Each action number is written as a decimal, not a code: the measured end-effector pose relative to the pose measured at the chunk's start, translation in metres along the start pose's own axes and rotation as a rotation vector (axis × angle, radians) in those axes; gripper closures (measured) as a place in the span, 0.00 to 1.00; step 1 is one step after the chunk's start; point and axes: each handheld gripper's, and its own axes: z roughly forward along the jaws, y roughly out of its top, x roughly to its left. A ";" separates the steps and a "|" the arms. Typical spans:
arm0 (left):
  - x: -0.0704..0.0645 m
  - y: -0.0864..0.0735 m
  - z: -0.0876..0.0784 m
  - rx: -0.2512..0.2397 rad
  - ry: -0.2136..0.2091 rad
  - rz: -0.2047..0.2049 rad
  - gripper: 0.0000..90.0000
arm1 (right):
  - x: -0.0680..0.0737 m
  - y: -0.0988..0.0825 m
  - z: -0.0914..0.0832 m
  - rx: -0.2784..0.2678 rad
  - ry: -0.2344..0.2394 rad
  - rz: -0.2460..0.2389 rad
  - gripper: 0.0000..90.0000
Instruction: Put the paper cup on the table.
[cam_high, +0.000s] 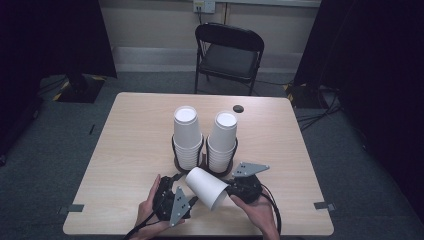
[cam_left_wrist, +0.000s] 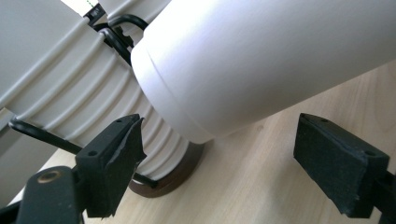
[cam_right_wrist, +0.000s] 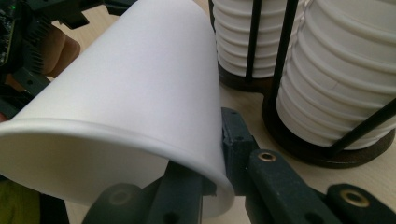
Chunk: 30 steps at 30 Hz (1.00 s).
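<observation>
The right claw (cam_high: 231, 190) pinched a single white paper cup (cam_high: 207, 187) by the wall at its open rim, one jaw inside the mouth and one outside. The cup lay tilted on its side, its closed bottom pointing away from that claw toward the two stacks. The left claw (cam_high: 176, 179) stood with its jaws spread wide and nothing between them; the cup's bottom end (cam_left_wrist: 187, 93) hung just ahead of and above the gap, touching neither jaw as far as I could see.

Beyond both claws stood two stacks of upturned white cups, the left stack (cam_high: 187, 137) and the right stack (cam_high: 222, 141), each in a black wire holder (cam_right_wrist: 327, 149) on a dark round base, side by side on the wooden table (cam_high: 125, 145).
</observation>
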 end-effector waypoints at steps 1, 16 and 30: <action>0.000 0.000 0.000 -0.005 0.001 -0.006 0.17 | 0.000 0.001 0.001 0.009 -0.002 0.003 0.96; -0.008 0.008 0.005 0.008 0.046 0.062 0.11 | -0.003 0.011 0.008 0.079 0.021 0.061 0.96; -0.007 0.009 0.005 0.012 0.077 0.090 0.07 | -0.003 0.019 0.012 0.101 0.034 0.082 0.96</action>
